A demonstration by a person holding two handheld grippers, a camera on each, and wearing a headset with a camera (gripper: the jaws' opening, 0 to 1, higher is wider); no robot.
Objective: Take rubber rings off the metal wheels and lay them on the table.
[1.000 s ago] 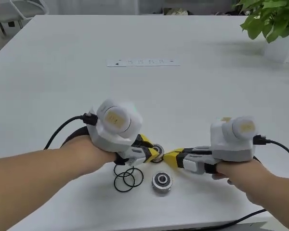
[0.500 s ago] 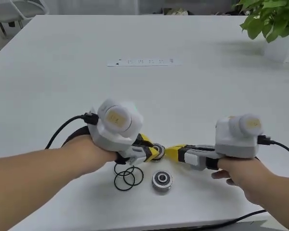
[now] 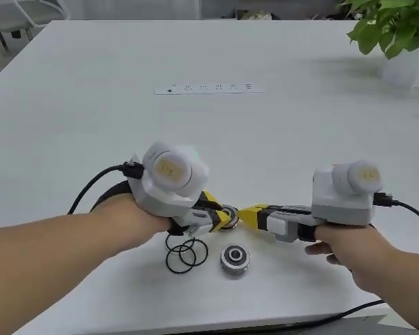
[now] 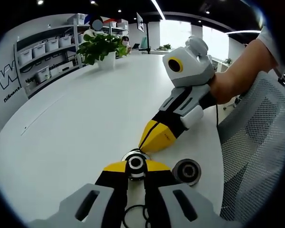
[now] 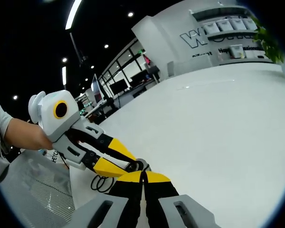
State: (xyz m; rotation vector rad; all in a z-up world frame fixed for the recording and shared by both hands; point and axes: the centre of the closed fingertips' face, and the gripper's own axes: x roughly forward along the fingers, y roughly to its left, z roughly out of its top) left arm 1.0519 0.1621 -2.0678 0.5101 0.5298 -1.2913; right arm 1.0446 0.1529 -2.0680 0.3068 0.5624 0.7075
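Note:
My left gripper is shut on a small metal wheel and holds it just above the table. In the left gripper view the wheel sits between my yellow jaw tips. My right gripper comes in from the right, jaws shut, tips touching the wheel's rim. Whether a ring is pinched between them is too small to tell. A second wheel lies flat on the table in front of both grippers. Several black rubber rings lie overlapping to its left.
A white power strip lies mid-table, far ahead. A potted plant stands at the far right corner. Black cables trail from both grippers across the near table edge. A mesh chair is beside the table.
The right gripper's tips have risen a little and now sit level with the held wheel, against its rim. The left gripper, loose wheel and rings have stayed put.

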